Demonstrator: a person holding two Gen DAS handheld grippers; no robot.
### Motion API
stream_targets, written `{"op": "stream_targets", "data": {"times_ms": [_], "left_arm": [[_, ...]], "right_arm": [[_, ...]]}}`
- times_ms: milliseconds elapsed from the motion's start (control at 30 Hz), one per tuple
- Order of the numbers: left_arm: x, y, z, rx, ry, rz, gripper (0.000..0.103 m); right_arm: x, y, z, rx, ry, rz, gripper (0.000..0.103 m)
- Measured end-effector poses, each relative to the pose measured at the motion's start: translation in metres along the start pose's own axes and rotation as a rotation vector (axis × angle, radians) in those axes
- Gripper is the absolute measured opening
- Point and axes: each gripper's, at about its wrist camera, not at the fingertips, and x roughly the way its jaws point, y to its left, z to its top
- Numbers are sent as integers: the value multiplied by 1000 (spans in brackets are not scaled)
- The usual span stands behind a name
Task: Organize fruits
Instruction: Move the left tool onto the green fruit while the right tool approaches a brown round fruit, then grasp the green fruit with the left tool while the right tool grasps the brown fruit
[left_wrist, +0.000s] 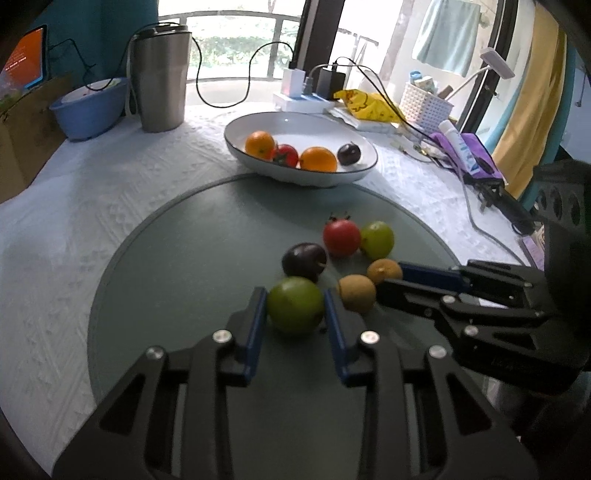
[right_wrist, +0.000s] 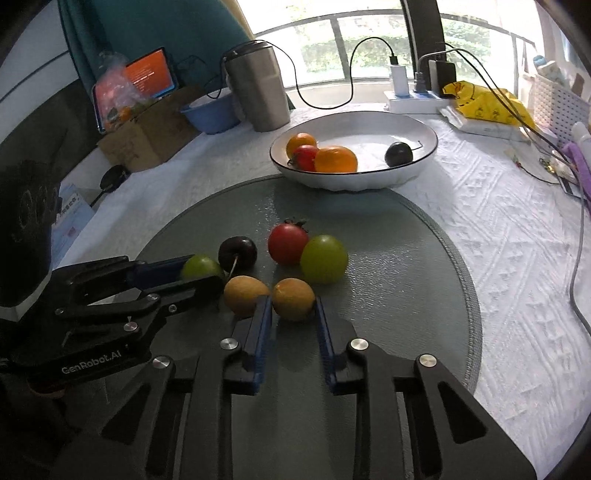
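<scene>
On the round grey mat (left_wrist: 177, 266) my left gripper (left_wrist: 294, 292) is shut on a green fruit (left_wrist: 295, 308), its blue pads pressing both sides. My right gripper (right_wrist: 291, 300) is shut on a yellow-brown fruit (right_wrist: 293, 295). A second yellow-brown fruit (right_wrist: 245, 293) touches its left finger. A dark cherry (right_wrist: 237, 251), a red tomato (right_wrist: 287, 244) and another green fruit (right_wrist: 324, 258) lie just beyond. Behind the mat, the white bowl (right_wrist: 424, 147) holds two oranges, a tomato and a dark fruit.
A steel tumbler (left_wrist: 160, 77) and a blue bowl (left_wrist: 88, 107) stand at the back left beside a cardboard box (right_wrist: 147, 133). A power strip (left_wrist: 303, 99), cables, a yellow bag (left_wrist: 369, 105) and a white basket (left_wrist: 424, 101) line the back right.
</scene>
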Motion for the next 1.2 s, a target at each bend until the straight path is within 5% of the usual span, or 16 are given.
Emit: {"op": "stream_targets", "data": {"times_ms": [1200], "left_arm": [[-34,-20,46,53,-129,-4,32]], "right_arm": [[-48,-8,29,-20,-145,-33,26]]}}
